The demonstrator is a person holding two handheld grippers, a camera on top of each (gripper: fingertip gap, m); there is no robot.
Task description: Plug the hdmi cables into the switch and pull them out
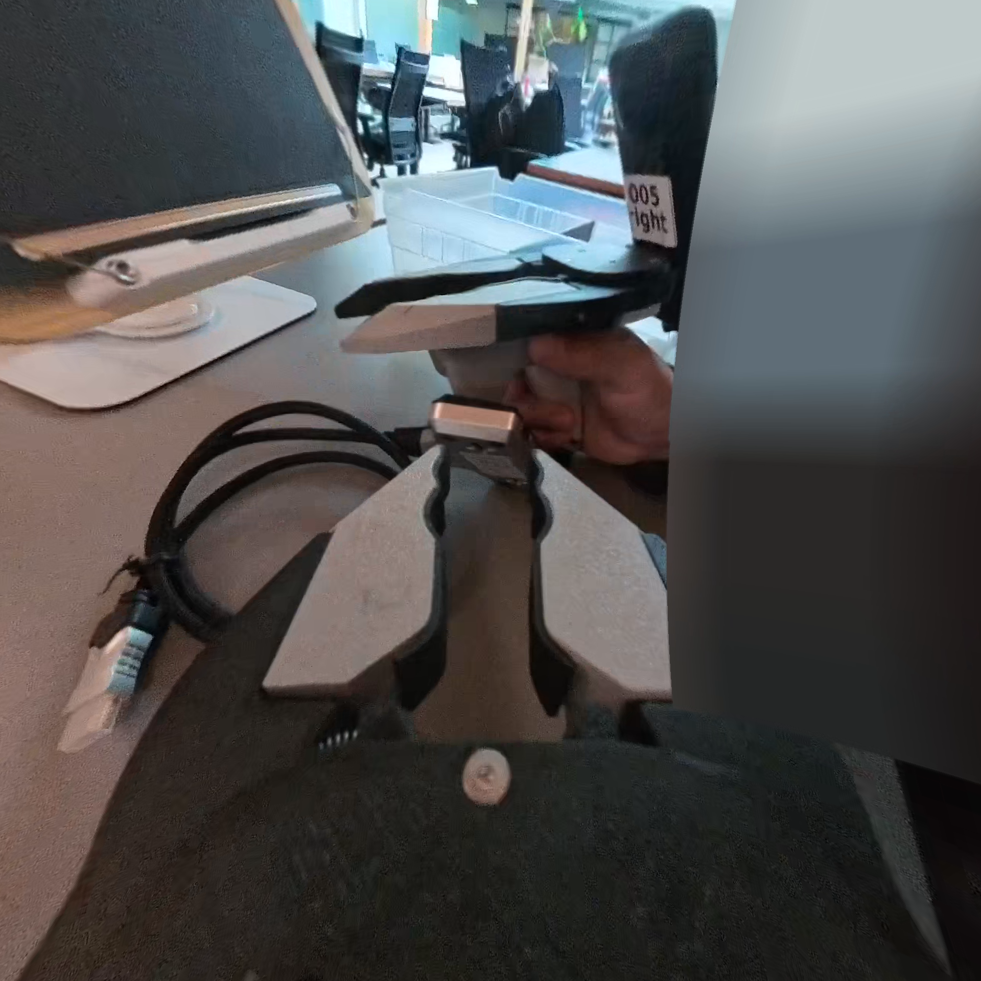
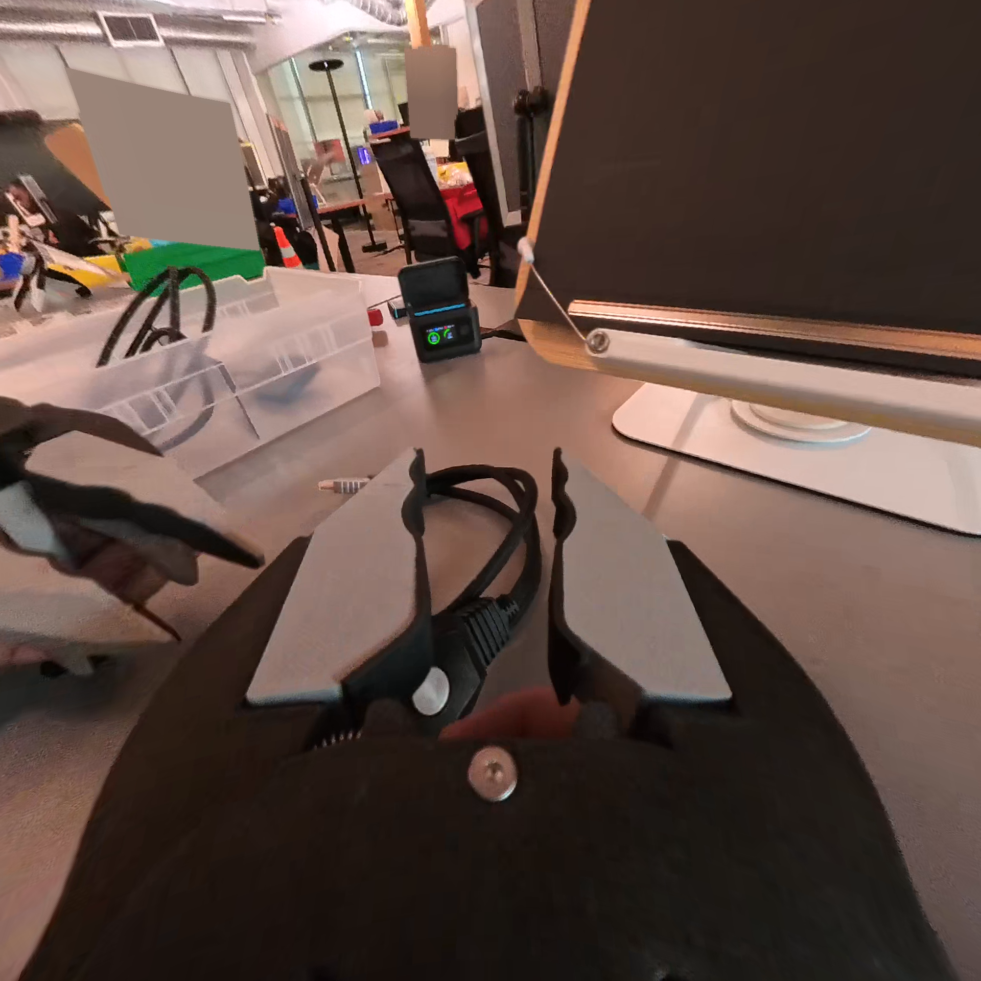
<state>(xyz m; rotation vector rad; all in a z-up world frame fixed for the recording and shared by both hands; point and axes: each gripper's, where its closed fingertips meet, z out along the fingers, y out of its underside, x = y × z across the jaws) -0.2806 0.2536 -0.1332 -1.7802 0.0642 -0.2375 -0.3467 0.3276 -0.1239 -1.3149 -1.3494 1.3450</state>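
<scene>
My left gripper (image 1: 485, 456) is shut on the small silver HDMI switch (image 1: 475, 424), pinched between its fingertips just above the table. A black HDMI plug (image 1: 409, 438) sits in the switch's left side, and its cable (image 1: 255, 451) coils on the table to a loose silver plug (image 1: 119, 669). My right gripper (image 1: 366, 324) hovers open above the switch, held by a hand (image 1: 610, 398). In the right wrist view its fingers stand apart (image 2: 485, 462). The plug (image 2: 480, 629) and the switch top (image 2: 419, 685) show below between them. The left gripper (image 2: 233, 552) shows at the left.
A monitor (image 1: 159, 117) on a white stand base (image 1: 175, 345) stands close on the grey table (image 1: 79, 504). A clear plastic bin (image 2: 297, 350) holding cables sits behind. A small black device with a lit screen (image 2: 443, 324) stands beside it.
</scene>
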